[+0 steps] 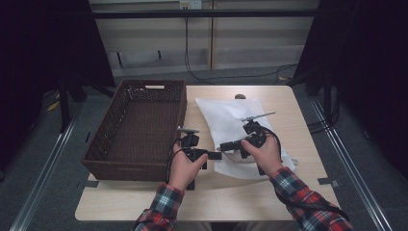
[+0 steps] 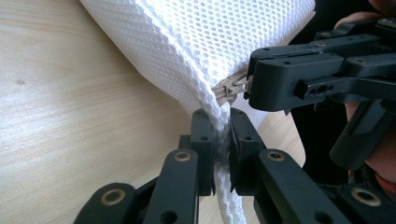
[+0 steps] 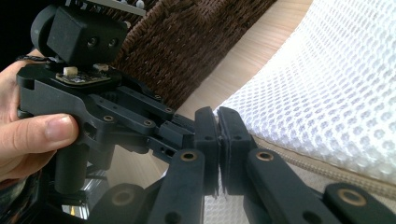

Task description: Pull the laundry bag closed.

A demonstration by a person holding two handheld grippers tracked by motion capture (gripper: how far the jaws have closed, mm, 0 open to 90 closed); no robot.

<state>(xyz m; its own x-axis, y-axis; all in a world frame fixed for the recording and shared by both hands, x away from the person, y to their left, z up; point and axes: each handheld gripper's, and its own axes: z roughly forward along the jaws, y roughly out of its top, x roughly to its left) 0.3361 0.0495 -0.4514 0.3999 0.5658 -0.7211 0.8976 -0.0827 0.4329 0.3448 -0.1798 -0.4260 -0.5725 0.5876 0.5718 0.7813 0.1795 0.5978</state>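
White mesh bag (image 1: 231,127), one, pinched by two tools, left tool (image 2: 222,140) and right tool (image 3: 218,140); one wicker basket (image 1: 139,125).

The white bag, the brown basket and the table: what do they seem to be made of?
White mesh bag: likely synthetic net fabric, matte, with small regular holes and a zipper. Dark brown basket: woven wicker or rattan-like strands, whether natural or plastic is unclear. Table: pale wood or wood-look laminate with visible grain lines.

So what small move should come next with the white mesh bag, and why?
Probably the right tool should draw the zipper pull along the mesh bag: it is shut on the pull, while the left tool pinches the bag edge to hold it.
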